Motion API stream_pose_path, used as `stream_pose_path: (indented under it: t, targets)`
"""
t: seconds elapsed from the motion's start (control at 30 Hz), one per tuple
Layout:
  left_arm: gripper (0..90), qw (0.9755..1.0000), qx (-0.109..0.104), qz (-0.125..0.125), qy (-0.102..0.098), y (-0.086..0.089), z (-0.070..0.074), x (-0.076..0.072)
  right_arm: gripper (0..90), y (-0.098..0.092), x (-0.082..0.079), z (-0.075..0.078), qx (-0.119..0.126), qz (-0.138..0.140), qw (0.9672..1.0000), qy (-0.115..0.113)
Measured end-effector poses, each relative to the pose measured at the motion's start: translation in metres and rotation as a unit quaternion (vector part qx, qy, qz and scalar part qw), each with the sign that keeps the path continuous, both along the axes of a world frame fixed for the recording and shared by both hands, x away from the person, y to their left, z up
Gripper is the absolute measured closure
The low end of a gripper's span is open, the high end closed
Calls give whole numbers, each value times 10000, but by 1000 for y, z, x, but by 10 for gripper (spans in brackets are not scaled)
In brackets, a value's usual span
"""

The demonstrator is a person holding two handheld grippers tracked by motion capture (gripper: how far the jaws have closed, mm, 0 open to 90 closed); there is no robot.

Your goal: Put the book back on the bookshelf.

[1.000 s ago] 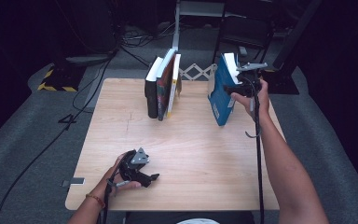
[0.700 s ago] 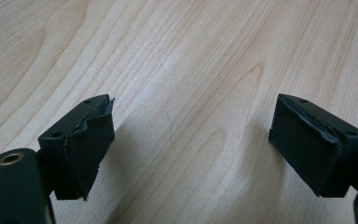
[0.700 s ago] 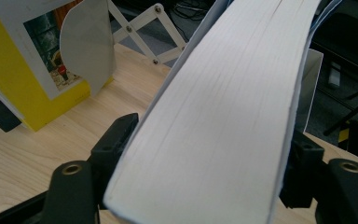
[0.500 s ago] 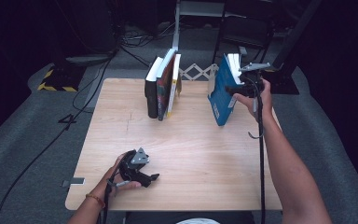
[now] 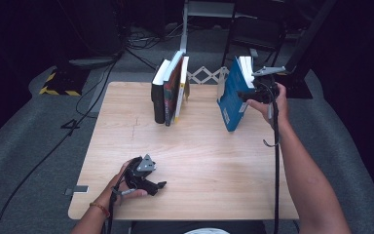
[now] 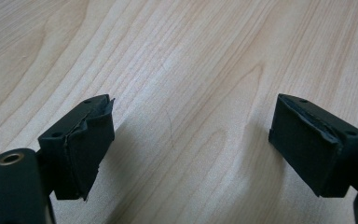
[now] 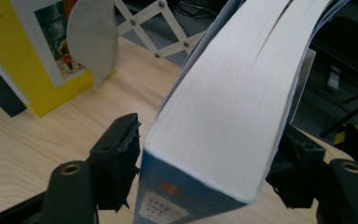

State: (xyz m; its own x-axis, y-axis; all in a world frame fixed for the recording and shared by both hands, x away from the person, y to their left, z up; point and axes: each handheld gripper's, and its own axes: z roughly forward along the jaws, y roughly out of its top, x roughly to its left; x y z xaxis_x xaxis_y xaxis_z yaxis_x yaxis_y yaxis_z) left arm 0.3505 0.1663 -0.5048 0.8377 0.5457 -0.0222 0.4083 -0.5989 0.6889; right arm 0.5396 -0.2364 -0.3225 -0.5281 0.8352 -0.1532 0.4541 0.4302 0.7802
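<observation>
table [image 5: 214,161]: light wooden top that is carrying everything here, with its grain running under the left gripper's jaws in the left gripper view.
blue book [image 5: 231,97]: thick volume that is standing tilted near the far right part of the table, its lower edge resting on the wood and its top leaning toward the right hand; in the right gripper view its white page block [image 7: 233,98] is rising straight up between the two black jaws, with the blue cover at the bottom.
row of books [image 5: 170,90]: several books that are leaning together upright at the far middle of the table, well apart from the blue book; a yellow-covered one [image 7: 42,60] is showing at the upper left of the right gripper view.
white scissor-lattice rack [image 5: 207,75]: folding piece that is sitting at the table's far edge between the row and the blue book.
right gripper [image 5: 253,92]: is grasping the blue book near its upper part, one jaw pressing on each cover, the book's full thickness sitting between them.
left gripper [image 5: 148,180]: is lying low over the near left of the table, far from the blue book, its jaws [image 6: 191,154] standing wide apart over bare wood.
</observation>
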Motion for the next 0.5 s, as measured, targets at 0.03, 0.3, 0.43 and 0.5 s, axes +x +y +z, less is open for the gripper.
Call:
stream_pose_path:
  t: [0.03, 0.3, 0.43, 0.5]
  targets:
    - [139, 10000, 2, -3, 0, 0, 0, 0, 330, 0, -1, 1, -13, 8, 10000, -11]
    - [139, 10000, 2, 0, 1, 0, 0, 0, 326, -1, -6, 4, -92, 34, 9999, -39]
    - [139, 10000, 1, -1, -1, 0, 0, 0, 324, -5, -7, 4, -88, -9, 10000, -45]
    - [139, 10000, 0, -1, 0, 0, 0, 0, 321, -8, -7, 4, -47, -21, 10000, -41]
